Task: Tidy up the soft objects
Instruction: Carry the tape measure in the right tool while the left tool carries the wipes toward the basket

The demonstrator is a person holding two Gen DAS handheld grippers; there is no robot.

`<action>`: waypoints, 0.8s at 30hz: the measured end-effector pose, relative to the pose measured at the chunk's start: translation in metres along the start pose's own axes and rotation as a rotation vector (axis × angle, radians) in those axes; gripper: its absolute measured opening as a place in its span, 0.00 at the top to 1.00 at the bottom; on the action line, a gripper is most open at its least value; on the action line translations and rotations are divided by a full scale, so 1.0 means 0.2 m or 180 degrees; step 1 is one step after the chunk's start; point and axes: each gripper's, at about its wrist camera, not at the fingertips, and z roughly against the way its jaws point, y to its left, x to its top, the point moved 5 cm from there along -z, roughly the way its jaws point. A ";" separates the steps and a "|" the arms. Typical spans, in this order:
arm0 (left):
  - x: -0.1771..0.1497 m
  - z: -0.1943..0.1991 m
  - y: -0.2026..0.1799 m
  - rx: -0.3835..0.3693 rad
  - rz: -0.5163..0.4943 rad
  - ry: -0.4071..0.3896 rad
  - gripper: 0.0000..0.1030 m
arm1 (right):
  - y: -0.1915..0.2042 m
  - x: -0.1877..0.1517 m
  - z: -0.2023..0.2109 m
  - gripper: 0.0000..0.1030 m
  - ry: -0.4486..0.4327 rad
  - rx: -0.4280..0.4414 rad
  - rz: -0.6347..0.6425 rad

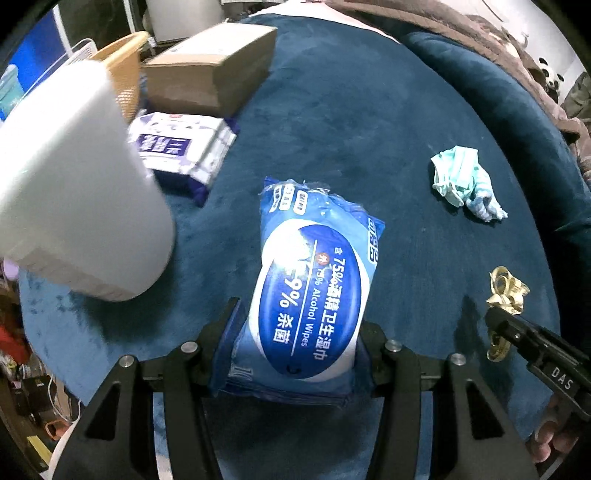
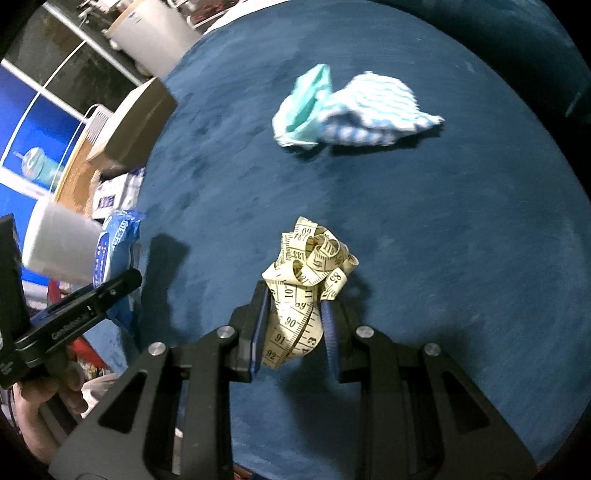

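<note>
My left gripper [image 1: 295, 325] is shut on a blue pack of alcohol wipes [image 1: 314, 288], held over the blue velvet surface [image 1: 369, 129]. My right gripper [image 2: 293, 314] is shut on a bundled cream tape measure [image 2: 310, 277], just above the same surface [image 2: 443, 258]. The tape measure [image 1: 506, 291] and the right gripper also show at the right of the left wrist view. A teal face mask with a striped cloth [image 2: 351, 107] lies further ahead; it shows too in the left wrist view [image 1: 465, 181]. The wipes pack [image 2: 114, 251] and left gripper show at the left of the right wrist view.
A white roll [image 1: 74, 184] stands close at the left. A purple-and-white tissue pack [image 1: 181, 151], a cardboard box [image 1: 210, 70] and an orange woven basket [image 1: 125, 70] sit at the far left edge. A brown blanket [image 1: 498, 33] lies at the far right.
</note>
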 end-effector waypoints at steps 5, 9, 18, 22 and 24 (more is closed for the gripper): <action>-0.09 0.09 0.09 -0.0014 0.0115 -0.0095 0.47 | 0.16 0.00 -0.01 0.73 -0.0014 0.0051 0.0189; -0.12 0.15 0.13 -0.0033 0.0167 -0.0163 0.47 | 0.26 -0.01 0.01 0.73 -0.0038 0.0092 0.0317; -0.13 0.27 0.18 -0.0065 0.0250 -0.0283 0.47 | 0.45 -0.02 0.05 0.73 -0.0081 0.0163 0.0535; -0.12 0.31 0.21 -0.0094 0.0276 -0.0335 0.47 | 0.52 -0.03 0.07 0.73 -0.0097 0.0183 0.0599; -0.11 0.35 0.22 -0.0110 0.0292 -0.0373 0.47 | 0.55 -0.02 0.08 0.73 -0.0113 0.0198 0.0630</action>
